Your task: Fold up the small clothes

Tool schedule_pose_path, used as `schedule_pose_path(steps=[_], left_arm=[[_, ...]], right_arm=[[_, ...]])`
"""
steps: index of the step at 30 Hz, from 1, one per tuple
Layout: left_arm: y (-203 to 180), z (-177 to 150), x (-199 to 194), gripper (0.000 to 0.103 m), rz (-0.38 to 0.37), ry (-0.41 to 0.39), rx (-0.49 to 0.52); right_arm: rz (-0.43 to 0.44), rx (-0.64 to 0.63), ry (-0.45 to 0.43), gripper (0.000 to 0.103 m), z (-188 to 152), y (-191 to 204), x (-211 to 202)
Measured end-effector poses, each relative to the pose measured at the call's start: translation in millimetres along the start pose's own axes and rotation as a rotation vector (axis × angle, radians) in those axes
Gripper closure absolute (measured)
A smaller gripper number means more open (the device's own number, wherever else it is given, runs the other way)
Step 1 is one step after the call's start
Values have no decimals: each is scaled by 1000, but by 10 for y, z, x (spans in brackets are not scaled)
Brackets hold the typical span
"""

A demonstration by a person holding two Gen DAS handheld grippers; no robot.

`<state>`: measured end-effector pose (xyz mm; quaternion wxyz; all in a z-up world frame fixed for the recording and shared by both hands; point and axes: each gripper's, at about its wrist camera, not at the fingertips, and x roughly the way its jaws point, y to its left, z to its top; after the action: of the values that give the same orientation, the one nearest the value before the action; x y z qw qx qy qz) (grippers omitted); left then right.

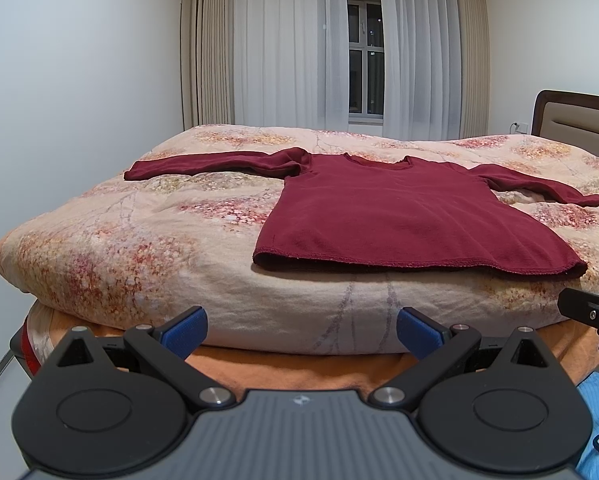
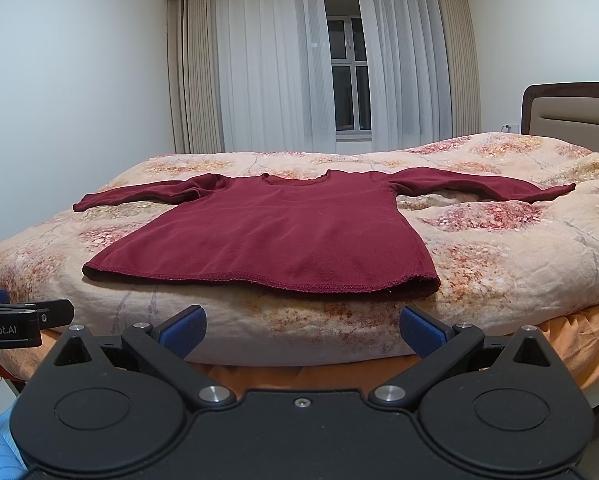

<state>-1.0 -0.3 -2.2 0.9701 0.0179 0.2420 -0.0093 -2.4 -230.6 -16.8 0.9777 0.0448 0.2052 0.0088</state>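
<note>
A dark red long-sleeved shirt [image 1: 403, 216] [image 2: 283, 236] lies flat on the floral quilt, hem toward me, both sleeves spread out sideways. My left gripper [image 1: 301, 330] is open, held low in front of the bed's near edge, left of the shirt's hem, with nothing between its blue pads [image 1: 187, 330]. Just below the hem's right half, my right gripper [image 2: 302, 330] stands open and empty too. Each gripper shows at the edge of the other's view: the right one [image 1: 591, 314], the left one [image 2: 23, 320].
The floral quilt [image 1: 139, 248] covers the bed over an orange sheet [image 2: 579, 328]. A padded headboard [image 2: 571, 112] stands at the right. Curtains and a window [image 1: 363, 52] fill the far wall. Blue cloth [image 1: 595, 412] lies at the lower right.
</note>
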Motion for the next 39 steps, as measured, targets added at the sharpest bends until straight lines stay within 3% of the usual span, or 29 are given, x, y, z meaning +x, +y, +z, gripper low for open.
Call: schedule_pose_path(steps=[25, 31, 39], left_arm=[[9, 82, 108, 0, -26, 46, -25], [-15, 232, 286, 0, -28, 83, -41], [-145, 686, 635, 0, -27, 109, -55]], right_arm=[[4, 26, 61, 0, 115, -33, 121], [-4, 80, 109, 0, 272, -158, 323], [-34, 186, 154, 0, 609, -461, 681]])
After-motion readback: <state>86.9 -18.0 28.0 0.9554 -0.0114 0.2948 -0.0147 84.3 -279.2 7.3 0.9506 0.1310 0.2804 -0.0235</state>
